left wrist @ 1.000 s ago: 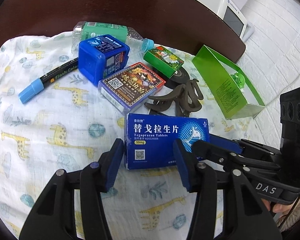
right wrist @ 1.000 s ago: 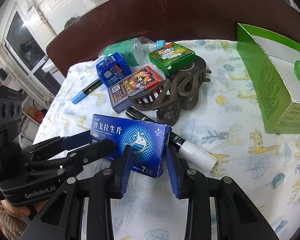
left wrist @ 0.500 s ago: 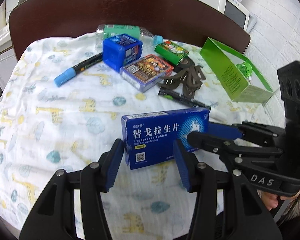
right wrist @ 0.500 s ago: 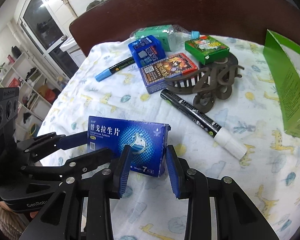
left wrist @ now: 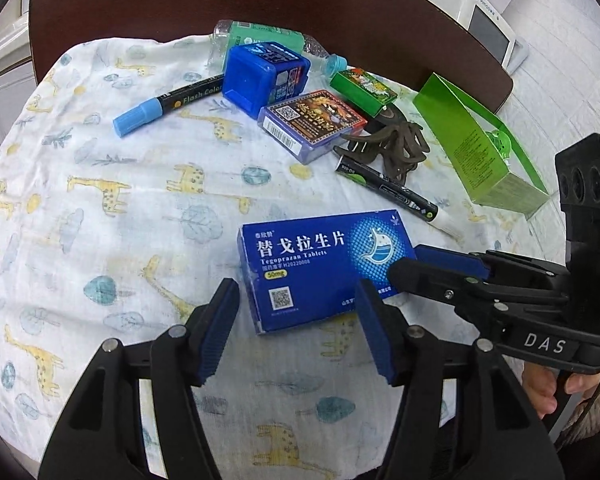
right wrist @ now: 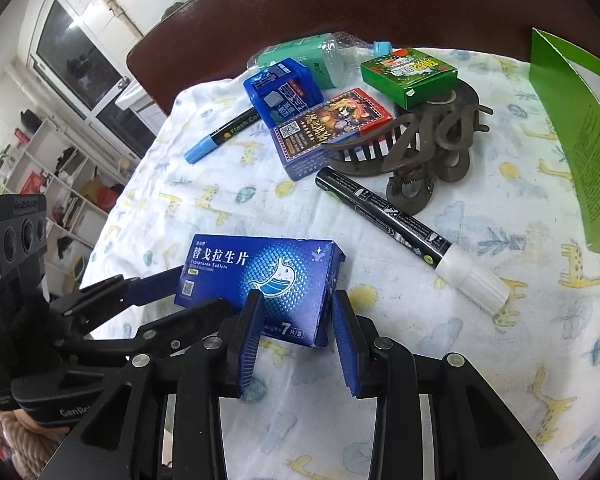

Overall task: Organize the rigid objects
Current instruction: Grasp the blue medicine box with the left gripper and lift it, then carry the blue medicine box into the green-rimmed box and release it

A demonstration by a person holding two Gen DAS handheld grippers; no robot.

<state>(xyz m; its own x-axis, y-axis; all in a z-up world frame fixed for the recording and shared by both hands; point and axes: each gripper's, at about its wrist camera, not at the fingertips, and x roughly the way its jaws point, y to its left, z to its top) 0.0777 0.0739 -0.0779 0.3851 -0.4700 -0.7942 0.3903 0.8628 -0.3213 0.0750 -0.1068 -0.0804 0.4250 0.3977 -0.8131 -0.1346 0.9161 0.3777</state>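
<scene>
While the left gripper (left wrist: pixel 296 320) gapes wide around the near end of the blue tablet box (left wrist: pixel 320 272) (lying flat on the giraffe-print cloth (left wrist: pixel 100 200)), the right gripper (right wrist: pixel 296 328) straddles its other end, jaws apart, apparently unclamped.

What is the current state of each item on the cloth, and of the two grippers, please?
Tablet box: closed, flat, between the right gripper's fingers.
Right gripper: open around one end of the box.
Left gripper: open, empty, near the box.
Blue-capped marker: capped, lying flat.
White-capped marker: capped, lying flat.
Bottle: capped, on its side.
Green carton: open.
Hair claw: lying on its side.
</scene>
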